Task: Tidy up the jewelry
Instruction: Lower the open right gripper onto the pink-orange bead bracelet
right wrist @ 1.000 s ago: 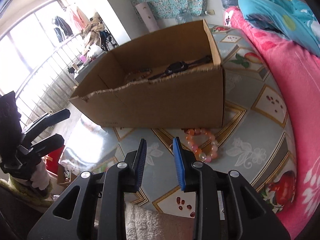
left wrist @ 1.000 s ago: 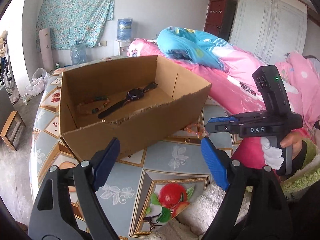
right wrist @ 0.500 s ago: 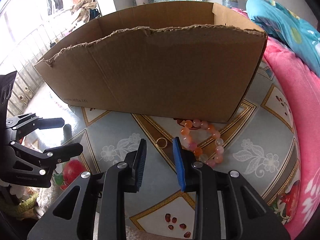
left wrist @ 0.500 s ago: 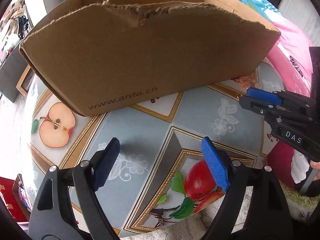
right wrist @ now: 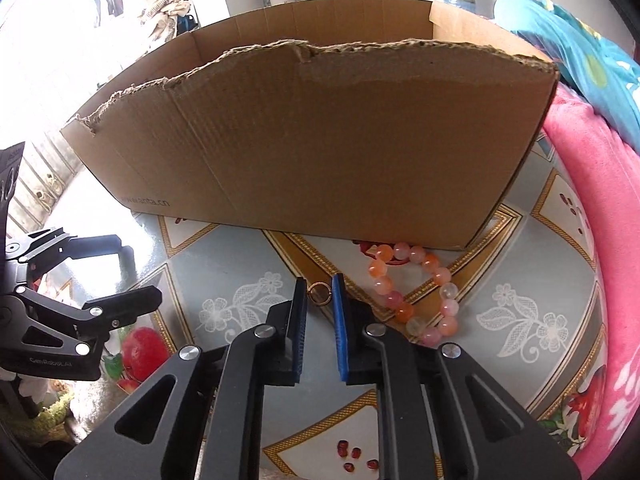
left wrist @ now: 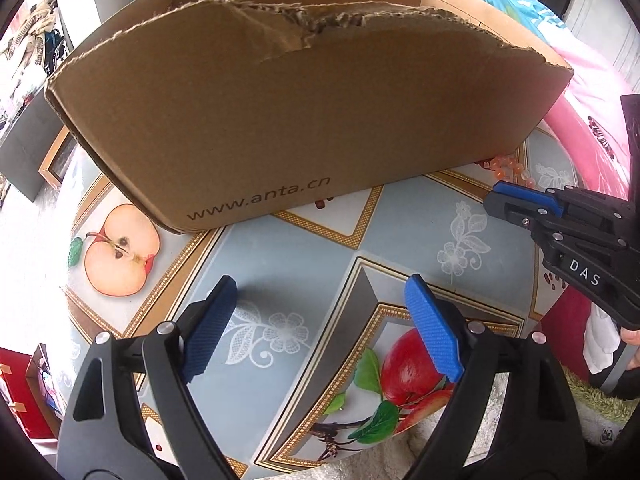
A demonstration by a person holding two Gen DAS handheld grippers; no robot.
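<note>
A small gold ring (right wrist: 319,293) lies on the patterned tablecloth just in front of a brown cardboard box (right wrist: 320,140). My right gripper (right wrist: 319,294) is low over the table, its blue jaws narrowly open on either side of the ring, apart from it. A pink and orange bead bracelet (right wrist: 416,292) lies just right of the ring; part of it shows in the left wrist view (left wrist: 508,166). My left gripper (left wrist: 320,320) is wide open and empty above the cloth, in front of the box (left wrist: 300,120). The box's inside is hidden.
The table (left wrist: 400,216) has a fruit-print cloth. A pink blanket (right wrist: 600,240) bounds the right side, with a blue quilt (right wrist: 560,40) behind. The right gripper shows at the right of the left wrist view (left wrist: 560,232); the left gripper shows at left (right wrist: 80,300).
Both grippers have dropped low and close to the box front, so its contents are out of sight. The right gripper has moved forward to straddle the ring.
</note>
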